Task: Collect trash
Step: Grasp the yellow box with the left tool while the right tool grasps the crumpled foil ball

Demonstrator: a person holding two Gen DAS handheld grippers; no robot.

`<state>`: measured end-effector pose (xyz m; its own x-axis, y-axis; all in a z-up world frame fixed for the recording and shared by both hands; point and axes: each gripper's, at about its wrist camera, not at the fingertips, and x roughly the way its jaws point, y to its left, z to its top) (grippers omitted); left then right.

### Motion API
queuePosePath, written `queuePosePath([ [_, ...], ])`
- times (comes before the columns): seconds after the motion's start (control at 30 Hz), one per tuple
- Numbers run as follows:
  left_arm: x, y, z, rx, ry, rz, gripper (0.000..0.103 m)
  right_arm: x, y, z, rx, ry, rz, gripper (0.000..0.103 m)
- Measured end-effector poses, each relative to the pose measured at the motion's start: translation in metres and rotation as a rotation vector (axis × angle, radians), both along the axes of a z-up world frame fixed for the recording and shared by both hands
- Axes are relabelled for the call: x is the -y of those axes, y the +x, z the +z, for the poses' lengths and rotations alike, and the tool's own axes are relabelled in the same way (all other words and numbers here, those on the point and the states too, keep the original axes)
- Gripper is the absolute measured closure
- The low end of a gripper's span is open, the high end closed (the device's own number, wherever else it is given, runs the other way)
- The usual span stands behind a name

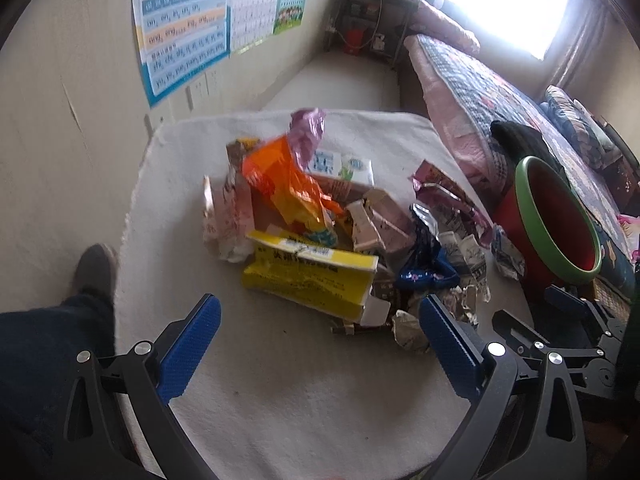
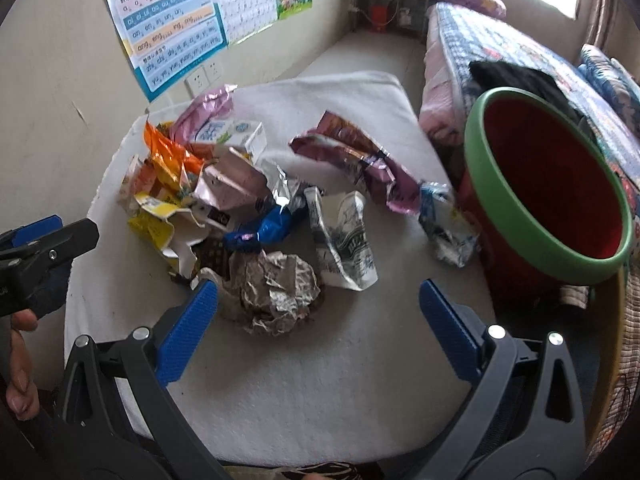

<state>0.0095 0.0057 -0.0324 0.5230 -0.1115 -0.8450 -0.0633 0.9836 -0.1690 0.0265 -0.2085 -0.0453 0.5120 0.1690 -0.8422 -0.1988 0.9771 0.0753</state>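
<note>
Trash litters white cloth (bedroom).

Daylight entered through the window, which was blown out to white glare. The room was evenly lit with soft shadows. Fisheye distortion bent the edges; corners were dark, detail slightly blurred.

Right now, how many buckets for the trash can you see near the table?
1. The red bucket with a green rim stands at the right edge of the white-covered table, beside the bed. Others may be out of view.
</note>
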Motion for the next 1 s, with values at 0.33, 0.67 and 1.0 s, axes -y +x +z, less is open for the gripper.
queuePosePath([
  [0.33, -0.002, 0.02, -0.027, -0.073, -0.08, 0.015, 0.009, -0.01, 0.011, -0.027, -0.098, 0.052, 0.063, 0.015],
  [0.67, 0.002, 0.051, -0.046, -0.146, -0.132, 0.025, 0.021, -0.019, 0.019, -0.044, -0.161, 0.079, 0.094, 0.034],
  [1.0, 0.017, 0.068, -0.067, -0.203, -0.149, 0.042, 0.027, -0.02, 0.026, -0.05, -0.181, 0.082, 0.094, 0.046],
])
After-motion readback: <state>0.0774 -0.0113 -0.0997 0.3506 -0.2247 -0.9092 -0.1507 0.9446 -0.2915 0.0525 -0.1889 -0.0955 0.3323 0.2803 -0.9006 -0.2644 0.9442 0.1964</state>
